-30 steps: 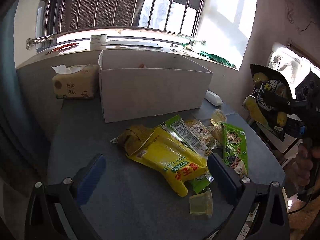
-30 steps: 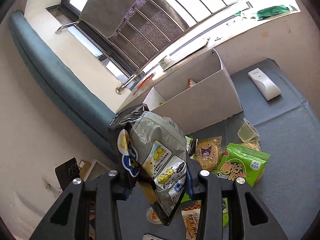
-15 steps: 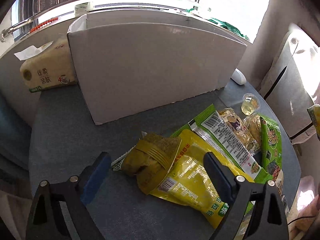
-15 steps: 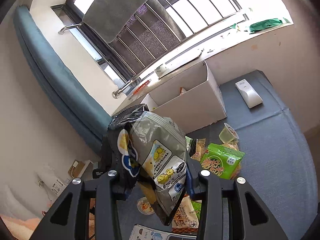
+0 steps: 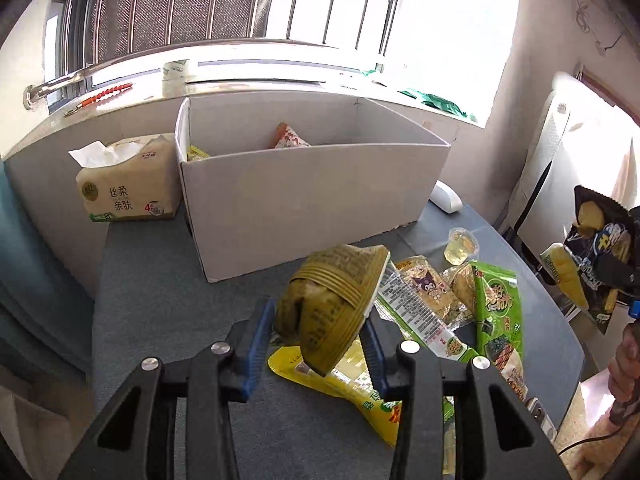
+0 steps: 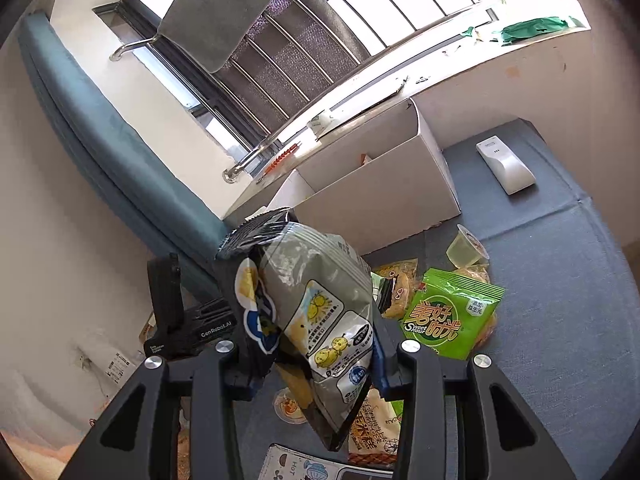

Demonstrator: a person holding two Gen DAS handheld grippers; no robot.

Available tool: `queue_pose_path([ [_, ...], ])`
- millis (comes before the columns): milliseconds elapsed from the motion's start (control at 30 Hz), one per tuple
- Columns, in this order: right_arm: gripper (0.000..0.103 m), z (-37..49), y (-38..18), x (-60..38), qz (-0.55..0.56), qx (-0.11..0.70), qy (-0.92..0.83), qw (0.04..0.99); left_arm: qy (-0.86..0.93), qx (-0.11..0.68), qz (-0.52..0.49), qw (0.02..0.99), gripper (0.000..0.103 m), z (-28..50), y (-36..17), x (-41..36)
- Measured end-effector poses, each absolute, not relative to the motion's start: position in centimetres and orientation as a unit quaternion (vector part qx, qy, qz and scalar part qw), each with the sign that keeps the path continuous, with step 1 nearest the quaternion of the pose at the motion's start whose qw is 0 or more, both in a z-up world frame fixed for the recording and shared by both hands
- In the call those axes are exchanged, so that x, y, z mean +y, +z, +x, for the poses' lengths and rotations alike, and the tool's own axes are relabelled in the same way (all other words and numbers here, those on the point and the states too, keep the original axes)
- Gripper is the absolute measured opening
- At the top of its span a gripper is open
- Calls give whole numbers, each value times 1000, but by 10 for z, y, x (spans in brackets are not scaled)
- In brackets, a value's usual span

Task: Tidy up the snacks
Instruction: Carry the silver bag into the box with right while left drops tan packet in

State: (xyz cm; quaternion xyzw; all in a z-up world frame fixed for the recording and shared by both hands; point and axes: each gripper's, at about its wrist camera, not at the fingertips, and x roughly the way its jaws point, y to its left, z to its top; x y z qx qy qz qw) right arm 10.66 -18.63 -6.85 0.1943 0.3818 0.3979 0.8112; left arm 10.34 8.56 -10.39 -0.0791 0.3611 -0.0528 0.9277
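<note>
My left gripper (image 5: pixel 320 332) is shut on the olive-yellow snack bag (image 5: pixel 336 300) and holds it above the blue-grey table (image 5: pixel 152 304), in front of the white cardboard box (image 5: pixel 304 200). The box holds a red-white packet (image 5: pixel 290 138). My right gripper (image 6: pixel 312 344) is shut on the grey-black chip bag (image 6: pixel 316 312), held in the air; it also shows at the right edge of the left wrist view (image 5: pixel 600 256). A yellow pouch (image 5: pixel 360 384), a green Sweet Hour packet (image 6: pixel 452 312) and other snacks lie on the table.
A tissue pack (image 5: pixel 128 184) stands left of the box. A white remote (image 6: pixel 504 162) lies right of the box. A jelly cup (image 6: pixel 466 246) sits near the snack pile. The window sill (image 5: pixel 240 80) runs behind the box. A white appliance (image 5: pixel 560 160) stands at the right.
My left gripper, open a second ago, dipped to the snack pile, closed on the olive-yellow bag and lifted it. My right gripper kept holding the chip bag and shifted a little.
</note>
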Motion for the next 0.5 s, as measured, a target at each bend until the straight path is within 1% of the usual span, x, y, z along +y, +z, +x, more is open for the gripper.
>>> queue_pose_path([
  [200, 44, 132, -49, -166, 176, 376, 402, 816, -63, 298, -133, 943, 45, 100, -50, 97],
  [333, 44, 166, -24, -144, 150, 366, 399, 827, -60, 273, -140, 950, 45, 122, -19, 102],
  [500, 45, 233, 1, -111, 127, 363, 377, 843, -51, 272, -165, 947, 45, 175, -1, 116],
])
